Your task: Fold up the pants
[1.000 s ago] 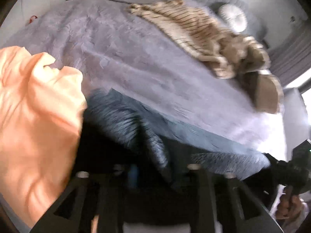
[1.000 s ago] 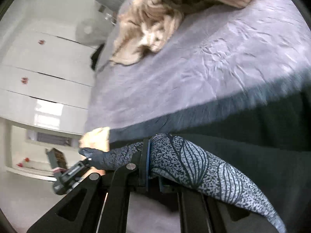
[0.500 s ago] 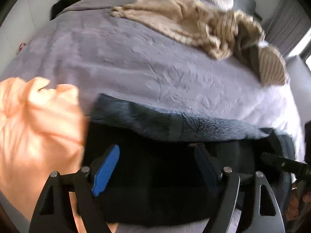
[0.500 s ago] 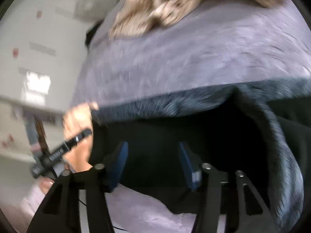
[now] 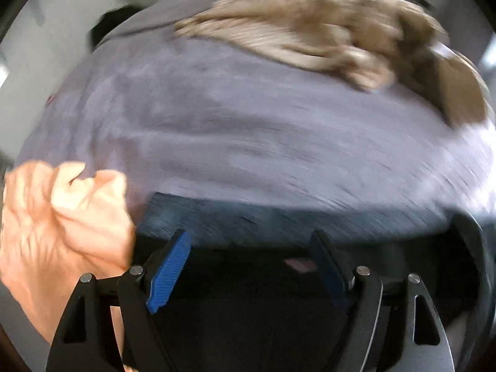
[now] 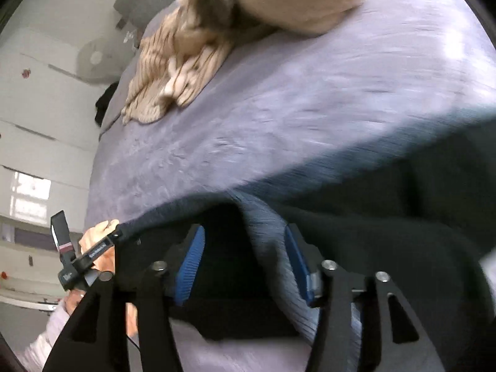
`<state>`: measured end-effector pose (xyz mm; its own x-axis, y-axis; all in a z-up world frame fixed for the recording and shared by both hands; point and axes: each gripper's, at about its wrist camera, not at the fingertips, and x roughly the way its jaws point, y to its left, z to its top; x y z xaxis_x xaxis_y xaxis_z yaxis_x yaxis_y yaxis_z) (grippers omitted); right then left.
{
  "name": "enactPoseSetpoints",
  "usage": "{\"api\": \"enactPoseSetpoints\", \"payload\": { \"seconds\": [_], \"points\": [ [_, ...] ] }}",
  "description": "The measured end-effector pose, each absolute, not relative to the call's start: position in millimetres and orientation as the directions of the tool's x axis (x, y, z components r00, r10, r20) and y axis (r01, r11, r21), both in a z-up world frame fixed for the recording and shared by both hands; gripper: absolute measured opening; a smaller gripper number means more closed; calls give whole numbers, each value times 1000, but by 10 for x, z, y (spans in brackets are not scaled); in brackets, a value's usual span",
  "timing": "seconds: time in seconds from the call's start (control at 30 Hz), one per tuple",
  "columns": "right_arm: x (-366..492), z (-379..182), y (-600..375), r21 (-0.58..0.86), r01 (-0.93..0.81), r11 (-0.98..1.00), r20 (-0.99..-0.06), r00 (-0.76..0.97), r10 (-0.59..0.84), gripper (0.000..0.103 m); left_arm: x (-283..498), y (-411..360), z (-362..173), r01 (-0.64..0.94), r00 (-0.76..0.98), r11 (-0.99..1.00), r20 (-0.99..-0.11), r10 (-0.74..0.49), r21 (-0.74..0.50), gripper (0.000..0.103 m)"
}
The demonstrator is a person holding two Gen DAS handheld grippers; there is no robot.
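Observation:
The dark pants (image 5: pixel 279 223) lie flat across the near edge of the lavender bed cover (image 5: pixel 248 124), their grey-blue patterned band along the far side. My left gripper (image 5: pixel 248 254) hangs open just above the dark cloth, and nothing sits between its blue pads (image 5: pixel 169 271). In the right wrist view the pants (image 6: pixel 387 217) spread to the right. My right gripper (image 6: pixel 245 248) is over them with its jaws opening. A raised fold of the cloth (image 6: pixel 266 241) stands between its pads, unpressed.
A crumpled orange garment (image 5: pixel 55 232) lies just left of the pants. A beige striped blanket (image 6: pixel 173 71) is heaped at the far side of the bed. White cupboard fronts (image 6: pixel 37 108) stand beyond. A hand (image 6: pixel 96 232) holds the other gripper at the pants' left end.
Both grippers let go of the pants and opened. The patterned cloth that the right jaws pinched now lies on the bed. Both views drew back from the cloth.

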<state>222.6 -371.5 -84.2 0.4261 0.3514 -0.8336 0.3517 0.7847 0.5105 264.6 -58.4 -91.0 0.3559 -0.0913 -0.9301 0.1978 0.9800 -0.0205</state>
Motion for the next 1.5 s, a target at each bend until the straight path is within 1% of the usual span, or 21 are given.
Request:
{"api": "enactPoseSetpoints", "payload": {
  "seconds": [0.03,0.13,0.2,0.27,0.4,0.5,0.63,0.7,0.73,0.8,0.83,0.93,1.07,1.2,1.23,1.3,1.33,1.37,1.4,1.43,1.5],
  "points": [
    [1957,-783,-3868,501,393,771,-841,432,327,72,2502,-727,-854,251,341,967,-930,-138,-51,81],
    [1272,-801,-4272,515,520,681,-847,428,314,73,2055,-1289,-805,409,230,895,-928,-293,-181,81],
    [704,-864,-4544,517,595,615,-853,422,308,73,1791,-1683,-867,457,121,839,-914,-388,-295,81],
    [213,-946,-4749,488,662,568,-872,394,290,73,1583,-2043,-947,474,26,797,-899,-437,-374,81],
    [-349,-1130,-4970,492,720,489,-869,378,318,73,1254,-2678,-1058,459,-82,760,-874,-480,-460,81],
    [-564,-1335,-5077,502,731,462,-858,357,369,73,1151,-3023,-1169,470,-115,755,-880,-460,-456,81],
    [-626,-1581,-5164,610,676,413,-770,384,509,74,1026,-3220,-1294,447,-149,773,-890,-432,-450,81],
    [-594,-1752,-5173,636,652,412,-737,358,573,74,984,-3291,-1318,432,-154,781,-890,-429,-451,81],
    [-602,-1835,-5194,647,651,397,-720,349,600,69,1008,-3334,-1333,420,-162,784,-888,-431,-457,81],
    [-612,-1933,-5248,665,660,348,-682,347,644,40,991,-3396,-1334,409,-170,792,-891,-422,-453,81],
    [-621,-1939,-5290,694,653,305,-641,366,675,15,983,-3421,-1319,409,-166,796,-894,-416,-446,81],
    [-609,-1672,-5473,791,583,187,-520,479,707,15,1014,-3495,-1069,436,-130,776,-885,-447,-456,81],
    [-342,-1275,-5940,866,500,26,-394,648,652,15,1218,-3610,-756,473,-38,776,-890,-455,-417,81],
    [108,-1051,-6515,897,439,-53,-331,746,577,15,1526,-3642,-454,481,79,800,-891,-447,-359,81],
    [245,-1028,-6661,898,434,-67,-328,764,555,16,1599,-3585,-392,476,105,806,-888,-448,-351,81],
    [554,-970,-6963,890,452,-67,-362,787,500,27,1717,-3509,-330,459,155,829,-890,-428,-319,81],
    [689,-934,-7082,877,480,-30,-410,778,475,47,1810,-3391,-316,446,174,844,-896,-408,-297,81],
    [866,-872,-7243,857,512,49,-478,758,443,80,1847,-3345,-336,432,187,858,-902,-388,-280,81],
    [971,-820,-7321,840,531,107,-523,742,420,89,1896,-3281,-380,405,196,877,-912,-360,-259,81],
    [1063,-740,-7397,817,548,181,-571,723,388,90,1924,-3192,-430,381,199,892,-920,-338,-245,81],
    [1120,-645,-7438,796,541,272,-605,699,382,90,1953,-3035,-543,335,204,918,-934,-293,-215,81]
  ]
}}
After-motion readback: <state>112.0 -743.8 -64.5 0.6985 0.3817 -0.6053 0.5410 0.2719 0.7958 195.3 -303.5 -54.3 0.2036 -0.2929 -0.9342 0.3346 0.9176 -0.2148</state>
